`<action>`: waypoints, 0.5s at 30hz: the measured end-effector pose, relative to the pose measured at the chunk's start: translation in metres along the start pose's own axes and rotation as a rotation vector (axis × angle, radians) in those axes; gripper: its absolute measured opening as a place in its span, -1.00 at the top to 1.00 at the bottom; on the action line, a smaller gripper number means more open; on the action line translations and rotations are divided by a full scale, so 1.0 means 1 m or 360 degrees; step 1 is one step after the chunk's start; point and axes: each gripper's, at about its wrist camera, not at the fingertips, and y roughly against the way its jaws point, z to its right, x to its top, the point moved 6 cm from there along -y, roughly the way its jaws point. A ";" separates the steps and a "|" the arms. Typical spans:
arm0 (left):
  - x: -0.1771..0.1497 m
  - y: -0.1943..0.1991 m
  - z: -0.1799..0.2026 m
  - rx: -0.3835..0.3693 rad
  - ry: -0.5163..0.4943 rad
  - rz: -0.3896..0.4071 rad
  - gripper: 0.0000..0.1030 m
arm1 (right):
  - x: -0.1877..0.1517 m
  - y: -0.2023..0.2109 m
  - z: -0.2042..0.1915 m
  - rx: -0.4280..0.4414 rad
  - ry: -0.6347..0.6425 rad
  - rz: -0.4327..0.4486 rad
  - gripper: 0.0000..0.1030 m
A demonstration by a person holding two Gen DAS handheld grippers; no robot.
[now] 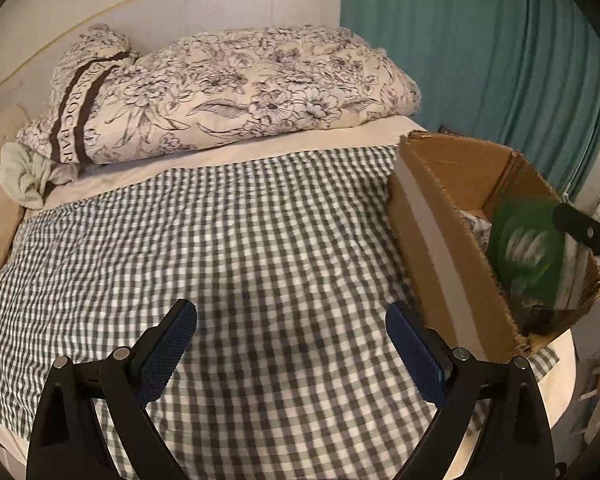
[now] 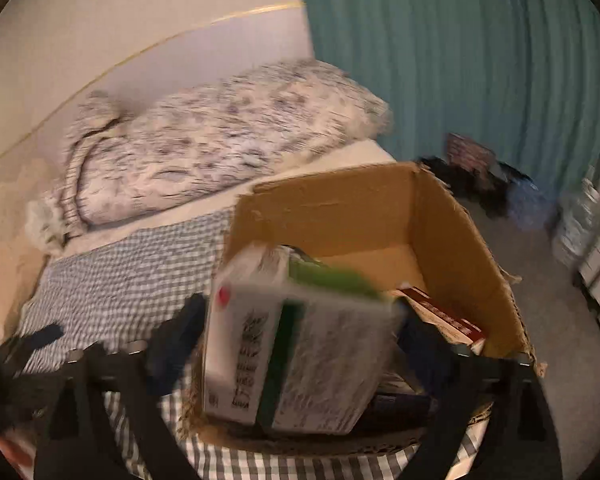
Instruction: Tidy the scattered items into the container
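Left gripper (image 1: 291,354), low in its view, stands wide open and empty over a green checked bedspread (image 1: 220,240); the right gripper (image 2: 296,354), jaws spread to their widest, has a white-and-green carton (image 2: 300,356) between them, above the cardboard box (image 2: 452,240).

Whether the pads touch the carton is blurred. The box fills the centre and right of the right view. The carton looks light, stiff, crushable; best held across its flat sides. Its print is unreadable. Upper left, the pillow (image 1: 228,88) band reads partly "ROC PAR".

The left hand-held gripper (image 1: 291,322) has 2 black arms, silver pivot screws and blue knurled pads (image 1: 414,354).
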 end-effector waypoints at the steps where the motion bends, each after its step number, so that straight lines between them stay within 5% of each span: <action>1: -0.001 0.003 -0.003 0.0019 0.0006 0.0016 -0.90 | 0.000 0.001 0.004 -0.0051 -0.0028 0.0000 -1.00; 5: -0.011 0.015 -0.016 0.0065 0.0043 0.0063 -1.00 | -0.004 0.020 -0.004 0.0024 -0.0092 0.0086 -1.00; 15: -0.050 0.037 -0.065 0.0196 0.0197 0.0123 -1.00 | -0.063 0.067 -0.081 -0.0005 0.0173 0.0323 -1.00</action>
